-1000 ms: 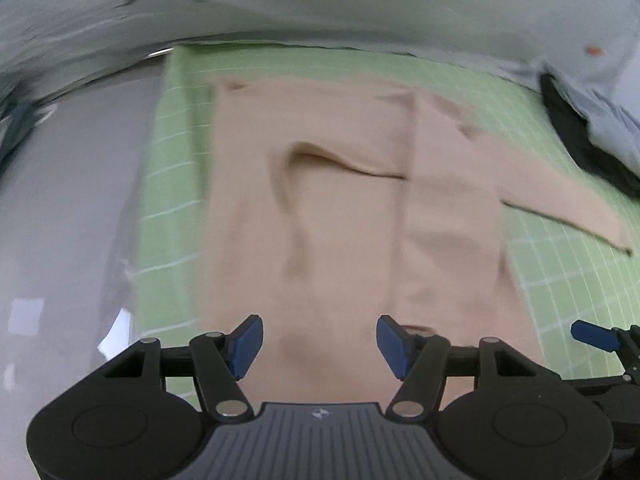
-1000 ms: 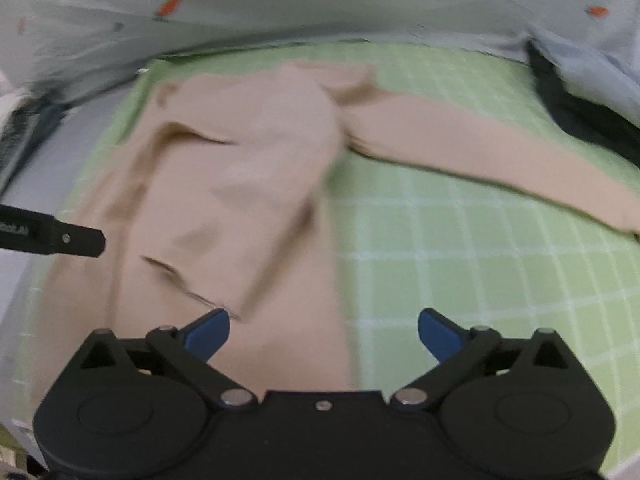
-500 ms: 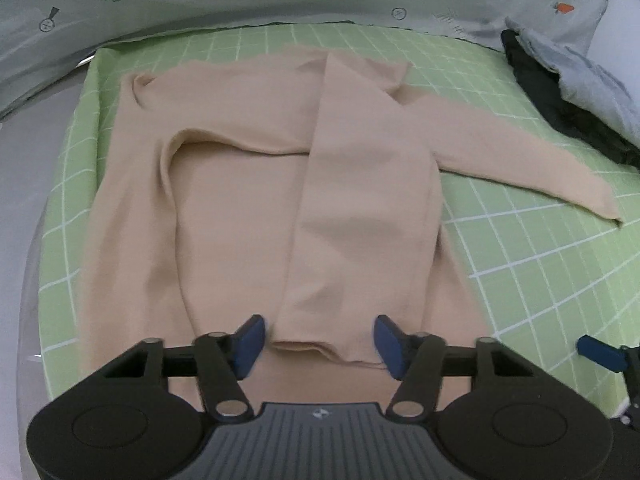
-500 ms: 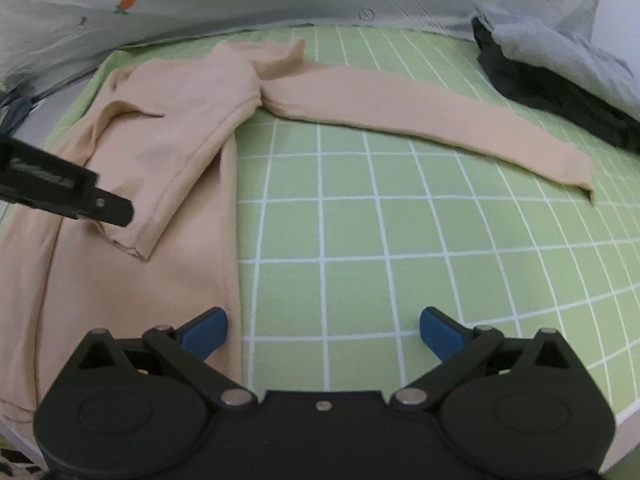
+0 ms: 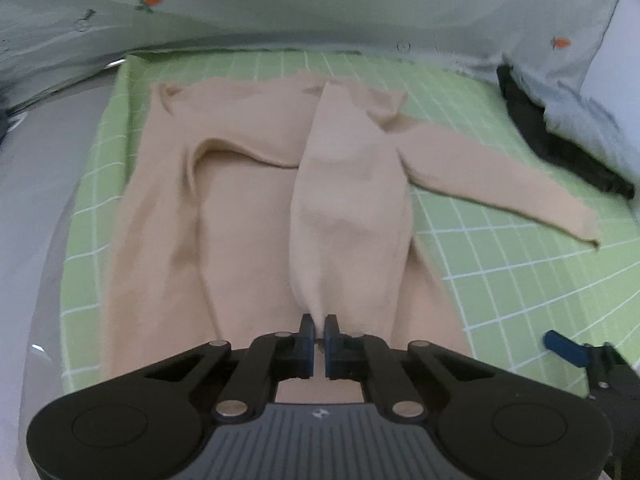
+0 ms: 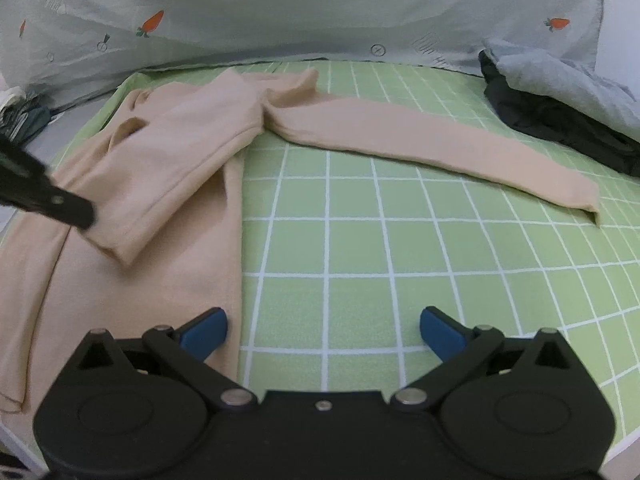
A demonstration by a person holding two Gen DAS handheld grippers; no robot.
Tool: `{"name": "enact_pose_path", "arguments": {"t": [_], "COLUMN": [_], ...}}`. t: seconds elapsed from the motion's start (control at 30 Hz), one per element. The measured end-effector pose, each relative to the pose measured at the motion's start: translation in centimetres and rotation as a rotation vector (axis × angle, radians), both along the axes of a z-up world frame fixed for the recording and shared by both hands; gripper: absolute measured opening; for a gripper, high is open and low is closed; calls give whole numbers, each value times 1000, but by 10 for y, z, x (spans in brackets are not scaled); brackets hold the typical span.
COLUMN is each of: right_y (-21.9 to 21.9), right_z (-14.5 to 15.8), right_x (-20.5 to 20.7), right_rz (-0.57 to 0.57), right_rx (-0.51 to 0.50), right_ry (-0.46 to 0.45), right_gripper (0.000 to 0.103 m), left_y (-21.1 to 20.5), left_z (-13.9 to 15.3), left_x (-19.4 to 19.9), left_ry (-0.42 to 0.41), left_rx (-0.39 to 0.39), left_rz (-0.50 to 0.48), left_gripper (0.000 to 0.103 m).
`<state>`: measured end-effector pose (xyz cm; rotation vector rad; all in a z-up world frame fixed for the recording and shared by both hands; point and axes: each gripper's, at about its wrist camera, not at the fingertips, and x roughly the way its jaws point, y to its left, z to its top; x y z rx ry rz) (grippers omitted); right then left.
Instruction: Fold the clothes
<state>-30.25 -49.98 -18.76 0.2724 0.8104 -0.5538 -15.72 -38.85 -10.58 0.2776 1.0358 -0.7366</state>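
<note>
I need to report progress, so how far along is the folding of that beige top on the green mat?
Early on. Done: one sleeve is folded across the beige top. In hand: the left gripper is shut on that sleeve's cuff. Left: the other sleeve lies stretched out on the green mat, the body is unfolded, and the right gripper hangs open, empty. A dark and grey pile waits untouched.

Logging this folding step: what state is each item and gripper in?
Sweater: flat on the mat, one sleeve folded over the body, the other sleeve stretched out.
Left gripper: shut on the folded sleeve's cuff.
Right gripper: open, empty.
Dark garment: crumpled at the mat's edge.
</note>
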Motion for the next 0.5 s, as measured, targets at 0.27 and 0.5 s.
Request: {"name": "enact_pose_path", "arguments": {"t": [0.27,0.5], "right_y": [2,7], "right_z": [-2,-6], "right_x": [1,-3], "right_rz": [-38,-55], "right_rx": [-21,-49], "right_ry": [-28,-62], "right_gripper": [103,103], "left_y": [62,113], "left_z": [5,-1], "left_x": [-8,-12], "left_ry": [157,216], "left_rx": [-74,-95], "left_rz": [146,267], "left_gripper": [5,5]}}
